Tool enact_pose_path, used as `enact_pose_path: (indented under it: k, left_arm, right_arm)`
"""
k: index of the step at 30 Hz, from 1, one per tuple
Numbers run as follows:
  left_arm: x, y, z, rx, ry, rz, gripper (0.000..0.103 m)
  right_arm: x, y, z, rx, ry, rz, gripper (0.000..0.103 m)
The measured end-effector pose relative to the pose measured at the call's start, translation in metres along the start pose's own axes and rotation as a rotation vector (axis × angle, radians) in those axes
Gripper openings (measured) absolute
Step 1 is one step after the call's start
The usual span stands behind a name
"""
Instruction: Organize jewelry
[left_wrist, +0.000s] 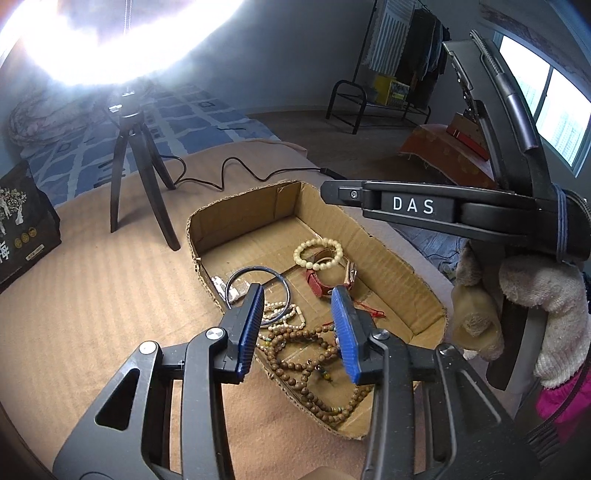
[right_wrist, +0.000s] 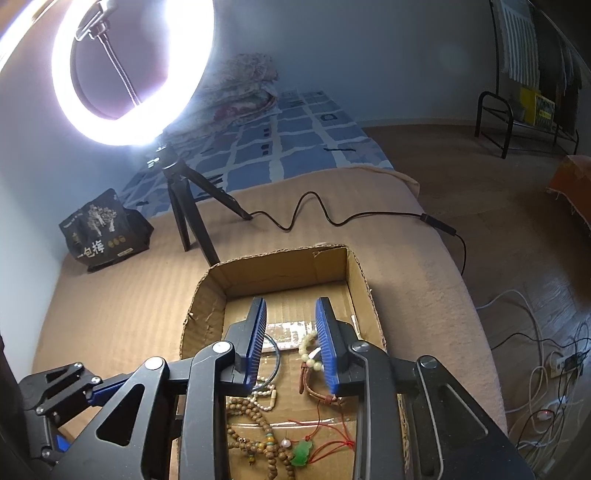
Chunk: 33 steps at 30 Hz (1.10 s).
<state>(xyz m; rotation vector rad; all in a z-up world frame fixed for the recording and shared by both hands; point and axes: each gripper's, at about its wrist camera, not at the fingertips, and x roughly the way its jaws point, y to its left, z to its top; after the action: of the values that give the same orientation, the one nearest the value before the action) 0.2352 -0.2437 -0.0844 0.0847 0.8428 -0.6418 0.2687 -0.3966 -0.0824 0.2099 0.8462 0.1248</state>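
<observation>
Both my left gripper (left_wrist: 299, 328) and right gripper (right_wrist: 291, 347) hang released, empty, above the cardboard box (left_wrist: 388, 236) holding the jewelry. Advised: single out the wooden beads (left_wrist: 295, 339), avoiding tangles.

Ahead of me a lit ring light (right_wrist: 125, 74) stands on a black tripod (right_wrist: 192, 218) on the tan blanket (right_wrist: 110, 295). Its black cable (right_wrist: 332, 218) snakes right. A dark printed bag (right_wrist: 103, 232) sits left; a clothes rack (left_wrist: 402, 62) stands far right.
</observation>
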Motion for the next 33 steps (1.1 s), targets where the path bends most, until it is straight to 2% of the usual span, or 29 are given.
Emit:
enact_pose_path:
  k: [6, 8, 10, 14, 18, 22, 23, 25, 28, 33]
  left_arm:
    - [-0.025, -0.004, -0.007, -0.003, -0.014, 0.016, 0.038]
    - [-0.037, -0.006, -0.009, 0.001, -0.022, 0.023, 0.038]
    - [-0.047, -0.009, -0.011, 0.008, -0.031, 0.031, 0.038]
    - [-0.073, -0.012, -0.019, 0.011, -0.052, 0.051, 0.038]
    - [-0.096, -0.014, -0.027, 0.01, -0.072, 0.073, 0.038]
    - [-0.119, -0.015, -0.035, 0.007, -0.095, 0.099, 0.04]
    - [-0.127, -0.015, -0.039, 0.001, -0.102, 0.103, 0.043]
    - [-0.138, -0.014, -0.044, -0.014, -0.118, 0.11, 0.062]
    - [-0.153, -0.017, -0.054, -0.016, -0.143, 0.139, 0.071]
    - [-0.173, -0.019, -0.065, -0.014, -0.168, 0.176, 0.084]
  right_arm:
    - [-0.02, 0.006, -0.004, -0.009, -0.011, -0.007, 0.027]
    - [-0.03, 0.01, -0.006, -0.013, -0.021, -0.012, 0.032]
    - [-0.041, 0.013, -0.008, -0.024, -0.035, -0.02, 0.041]
    - [-0.066, 0.025, -0.013, -0.053, -0.068, -0.043, 0.043]
    - [-0.092, 0.035, -0.021, -0.066, -0.102, -0.055, 0.063]
    - [-0.116, 0.046, -0.032, -0.084, -0.133, -0.076, 0.07]
    - [-0.12, 0.049, -0.035, -0.091, -0.136, -0.077, 0.071]
    - [-0.13, 0.054, -0.042, -0.106, -0.14, -0.081, 0.073]
    - [-0.142, 0.061, -0.053, -0.119, -0.16, -0.096, 0.081]
    - [-0.153, 0.071, -0.068, -0.131, -0.176, -0.111, 0.081]
